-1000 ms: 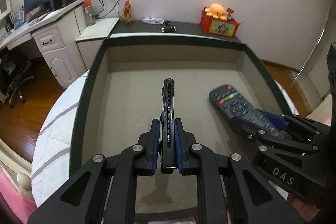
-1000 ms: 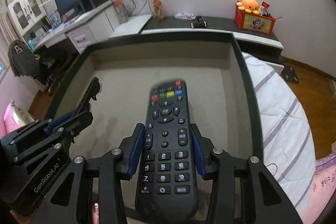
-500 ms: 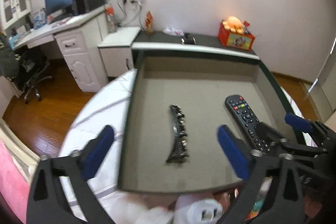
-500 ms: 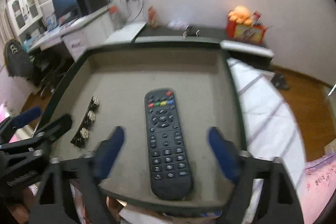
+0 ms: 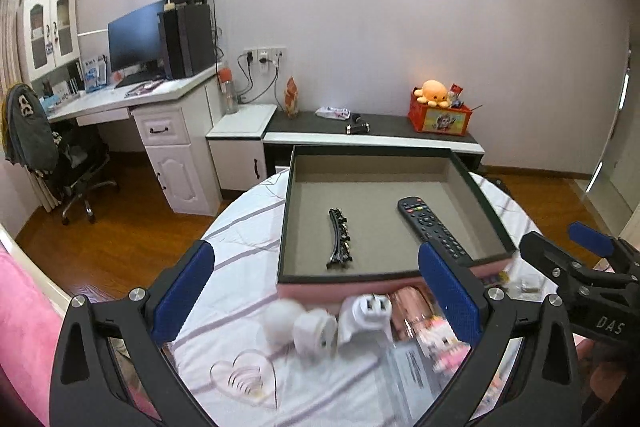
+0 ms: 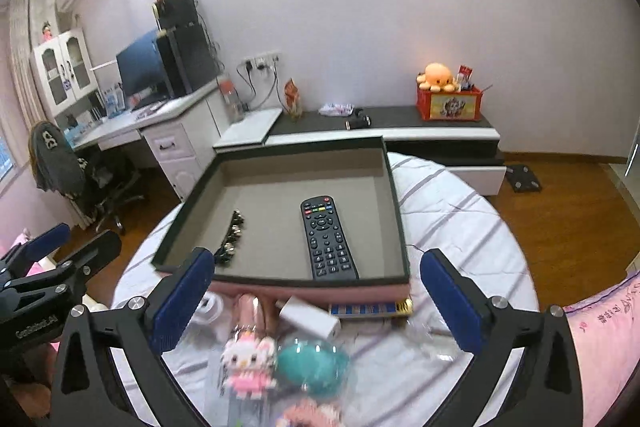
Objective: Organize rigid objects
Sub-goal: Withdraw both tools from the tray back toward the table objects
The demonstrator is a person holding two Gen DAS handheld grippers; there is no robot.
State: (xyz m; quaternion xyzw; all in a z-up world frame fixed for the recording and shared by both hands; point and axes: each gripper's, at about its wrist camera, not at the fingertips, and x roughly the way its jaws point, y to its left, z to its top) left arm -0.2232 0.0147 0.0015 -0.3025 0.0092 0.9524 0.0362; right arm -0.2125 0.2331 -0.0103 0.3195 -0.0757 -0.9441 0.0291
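Black remote (image 6: pixel 328 239) in tray (image 6: pixel 280 145), beyond both wide-open jaws, right just opening, nothing between.

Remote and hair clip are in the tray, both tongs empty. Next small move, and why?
Probably lower the right tongs onto the white charger just ahead: both tongs are open, the remote and hair clip already lie in the tray, and clutter remains in front of it.

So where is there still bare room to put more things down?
In the tray: the whole back half, beyond the hair clip and remote, plus the strip between them. The bedspread right of the tray is bare too. Crowded: the clutter in front of the tray, like the plug.
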